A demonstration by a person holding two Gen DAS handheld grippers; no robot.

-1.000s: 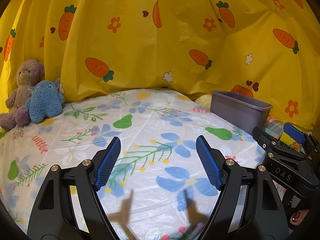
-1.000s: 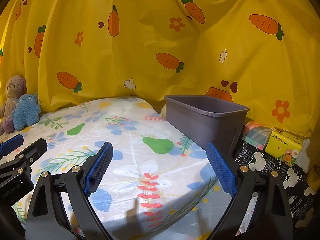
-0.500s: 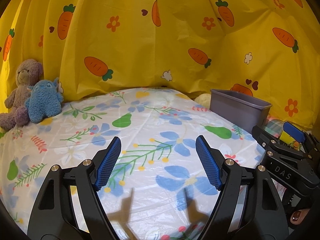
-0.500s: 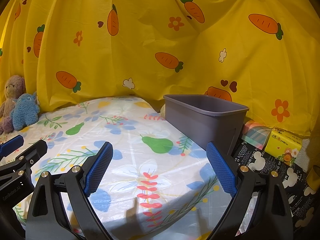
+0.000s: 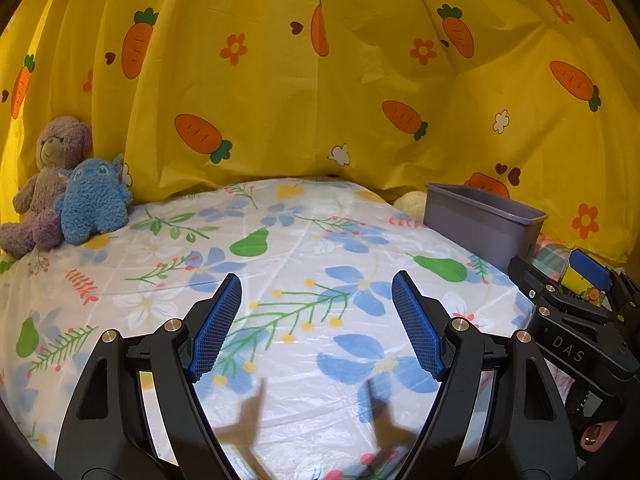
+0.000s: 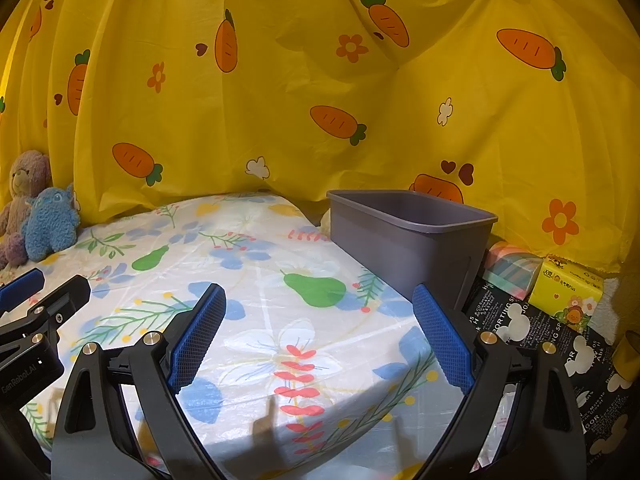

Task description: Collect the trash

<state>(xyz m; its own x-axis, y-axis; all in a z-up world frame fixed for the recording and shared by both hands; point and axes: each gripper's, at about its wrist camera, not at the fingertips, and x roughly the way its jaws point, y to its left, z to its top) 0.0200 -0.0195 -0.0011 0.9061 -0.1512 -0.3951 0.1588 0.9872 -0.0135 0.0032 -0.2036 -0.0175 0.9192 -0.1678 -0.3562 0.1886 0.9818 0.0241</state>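
Observation:
A grey plastic bin [image 5: 480, 224] [image 6: 408, 240] stands open-topped at the far right of the flowered table cover [image 5: 280, 248]. In the frames its inside looks empty. A pale yellowish lump [image 5: 410, 202] lies just behind the bin's left corner; I cannot tell what it is. My left gripper [image 5: 317, 280] hovers open over the middle of the cover, with nothing between its blue pads. My right gripper [image 6: 319, 291] is open over the cover's right part, near the bin, and also holds nothing. Each gripper shows at the edge of the other's view [image 5: 554, 276] [image 6: 48, 292].
A purple bear [image 5: 48, 176] and a blue plush [image 5: 94, 200] sit at the far left against the yellow carrot curtain. Right of the bin lie a striped pack [image 6: 510, 268], a yellow tissue pack [image 6: 570, 292] and a black printed cloth [image 6: 540, 340].

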